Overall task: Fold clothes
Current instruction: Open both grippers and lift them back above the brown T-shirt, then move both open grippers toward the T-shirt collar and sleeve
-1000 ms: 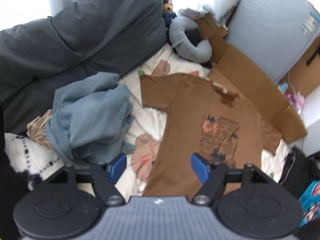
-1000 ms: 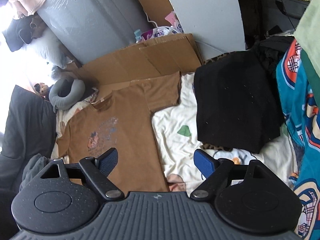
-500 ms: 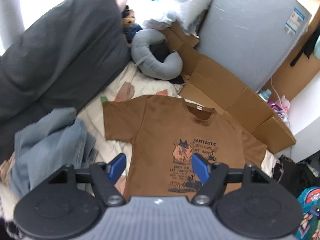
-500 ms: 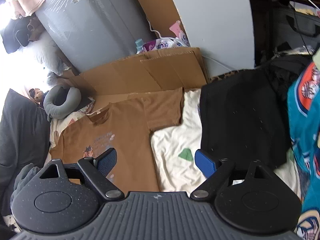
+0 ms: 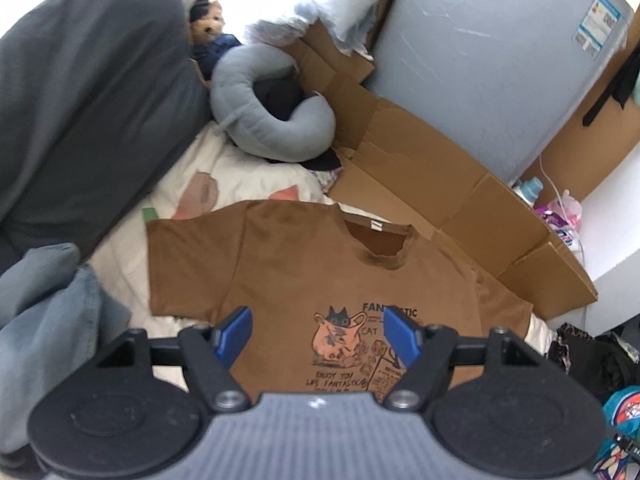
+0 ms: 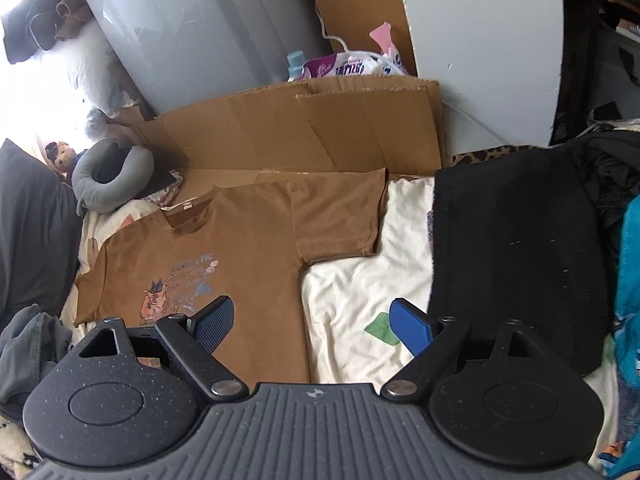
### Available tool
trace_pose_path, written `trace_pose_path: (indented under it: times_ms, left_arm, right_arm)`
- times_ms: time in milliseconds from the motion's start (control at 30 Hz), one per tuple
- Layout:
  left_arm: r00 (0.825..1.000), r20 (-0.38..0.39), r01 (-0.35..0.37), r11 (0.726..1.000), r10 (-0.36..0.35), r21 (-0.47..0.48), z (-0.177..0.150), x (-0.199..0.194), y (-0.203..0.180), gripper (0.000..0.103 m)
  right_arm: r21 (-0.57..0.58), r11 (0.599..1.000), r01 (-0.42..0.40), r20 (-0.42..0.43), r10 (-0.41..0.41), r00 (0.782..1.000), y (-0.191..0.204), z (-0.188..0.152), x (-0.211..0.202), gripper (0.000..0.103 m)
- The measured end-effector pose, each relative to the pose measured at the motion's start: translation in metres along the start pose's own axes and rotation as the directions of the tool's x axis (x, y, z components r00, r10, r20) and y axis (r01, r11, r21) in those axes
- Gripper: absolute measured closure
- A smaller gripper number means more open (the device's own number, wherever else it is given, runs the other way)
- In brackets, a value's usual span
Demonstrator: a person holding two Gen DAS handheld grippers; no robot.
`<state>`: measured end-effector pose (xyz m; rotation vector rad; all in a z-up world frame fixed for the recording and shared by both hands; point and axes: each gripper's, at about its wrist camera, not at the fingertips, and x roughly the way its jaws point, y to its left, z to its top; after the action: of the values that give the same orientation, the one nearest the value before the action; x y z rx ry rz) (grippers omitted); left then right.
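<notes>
Brown printed cotton T-shirt [image 5: 320, 272] spread flat on cream bedsheet [image 6: 360, 280]; left tongs [image 5: 318, 334] and right tongs [image 6: 312, 324] released, hovering above.

The left hand-held gripper with blue ribbed finger pads on black linkage arms [image 5: 318, 330] has its jaws spread wide, nothing between them, held above the surface and pointing forward and down. The right hand-held gripper of the same black-and-blue build [image 6: 312, 322] is likewise spread wide and empty. Neither gripper touches anything.
</notes>
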<state>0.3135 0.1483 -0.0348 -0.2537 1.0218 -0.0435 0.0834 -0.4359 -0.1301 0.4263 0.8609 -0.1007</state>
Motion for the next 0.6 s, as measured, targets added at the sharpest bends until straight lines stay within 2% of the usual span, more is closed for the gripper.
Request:
trace_pose_path:
  times_ms: [367, 600]
  left_arm:
    - [1.000, -0.029, 0.002, 0.999, -0.001, 0.041, -0.007, 0.112, -0.033, 0.028]
    - [0.999, -0.033, 0.026, 0.998, -0.024, 0.061, -0.018, 0.163, -0.045, 0.028]
  right_arm:
    - [-0.033, 0.999, -0.005, -0.001, 0.005, 1.000, 0.002, -0.008, 0.090, 0.014]
    - [-0.045, 0.999, -0.013, 0.010, 0.013, 1.000, -0.002, -0.015, 0.141, 0.015]
